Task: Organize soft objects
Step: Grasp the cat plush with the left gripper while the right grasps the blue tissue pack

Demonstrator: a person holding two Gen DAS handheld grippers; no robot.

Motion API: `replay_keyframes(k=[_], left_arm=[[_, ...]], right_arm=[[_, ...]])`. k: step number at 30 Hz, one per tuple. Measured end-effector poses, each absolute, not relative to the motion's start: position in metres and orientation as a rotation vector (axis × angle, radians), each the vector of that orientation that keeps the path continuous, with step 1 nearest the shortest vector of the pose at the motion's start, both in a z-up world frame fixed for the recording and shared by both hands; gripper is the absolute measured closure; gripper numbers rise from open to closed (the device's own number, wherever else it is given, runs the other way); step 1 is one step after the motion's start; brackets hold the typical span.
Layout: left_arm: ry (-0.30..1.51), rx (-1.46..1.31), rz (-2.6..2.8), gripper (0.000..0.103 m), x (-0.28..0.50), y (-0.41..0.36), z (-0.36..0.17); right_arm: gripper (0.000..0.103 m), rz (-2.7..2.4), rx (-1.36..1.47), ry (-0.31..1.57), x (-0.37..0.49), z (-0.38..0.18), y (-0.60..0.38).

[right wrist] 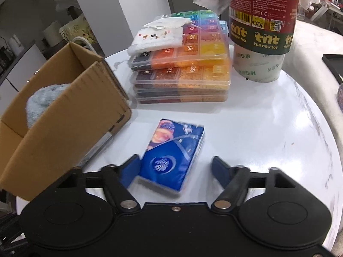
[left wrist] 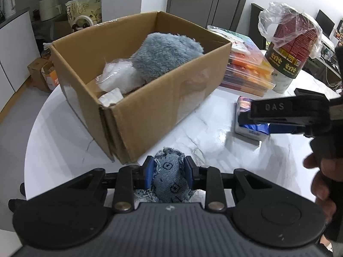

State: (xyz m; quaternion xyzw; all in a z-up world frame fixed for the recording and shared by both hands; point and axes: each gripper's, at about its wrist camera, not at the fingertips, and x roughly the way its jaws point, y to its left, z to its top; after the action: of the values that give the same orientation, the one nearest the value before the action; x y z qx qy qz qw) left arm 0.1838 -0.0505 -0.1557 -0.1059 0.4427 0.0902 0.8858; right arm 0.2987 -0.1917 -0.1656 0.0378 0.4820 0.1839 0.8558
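Note:
My left gripper point(left wrist: 169, 163) is shut on a small frayed denim pouch point(left wrist: 168, 176), held just above the white table beside the near corner of an open cardboard box point(left wrist: 160, 98). Inside the box lie a grey plush point(left wrist: 165, 57) and a clear plastic bag point(left wrist: 120, 75). A blue tissue pack point(right wrist: 173, 150) lies flat on the table between the fingers of my right gripper point(right wrist: 175, 159). The left pad is against the pack's edge, while the right pad stands apart from it. The left wrist view shows that gripper point(left wrist: 246, 117) over the pack point(left wrist: 251, 129).
A stack of clear bead organiser cases point(right wrist: 182, 75) sits behind the tissue pack. A tall red and green canister point(right wrist: 261, 21) under a plastic bag stands at the back right. The box point(right wrist: 64, 117) is close on the left. A hand point(left wrist: 321, 182) holds the right gripper.

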Motion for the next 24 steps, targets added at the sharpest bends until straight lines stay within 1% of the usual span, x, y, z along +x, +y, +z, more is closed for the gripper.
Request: replay_keyframes(k=[1,2,7,11,17,24], left_arm=[[0.916,-0.22,0.19,0.073,0.182,-0.05,-0.155],[0.912,-0.22,0.191,0.073,0.182,-0.05,-0.154],[0.892,-0.225,0.194,0.073,0.177,-0.047,-0.149],[0.881,-0.224,0.182,0.073,0.174,-0.047,-0.143],[0.862,-0.217,0.148,0.073,0.167,-0.05,-0.134],[0.844,-0.217,0.125,0.073,0.161,-0.051,-0.123]], right_arm=[[0.053,0.393,0.078,1.016,0.296,-0.164,-0.191],[0.055,0.391,0.072,1.017,0.293,-0.162,-0.191],[0.058,0.39,0.073,1.027,0.281,-0.159,-0.194],[0.064,0.378,0.102,1.032,0.271,-0.155,-0.201],[0.07,0.382,0.153,1.0,0.256,-0.137,-0.211],[0.078,0.39,0.162,0.985,0.243,-0.13,-0.214]])
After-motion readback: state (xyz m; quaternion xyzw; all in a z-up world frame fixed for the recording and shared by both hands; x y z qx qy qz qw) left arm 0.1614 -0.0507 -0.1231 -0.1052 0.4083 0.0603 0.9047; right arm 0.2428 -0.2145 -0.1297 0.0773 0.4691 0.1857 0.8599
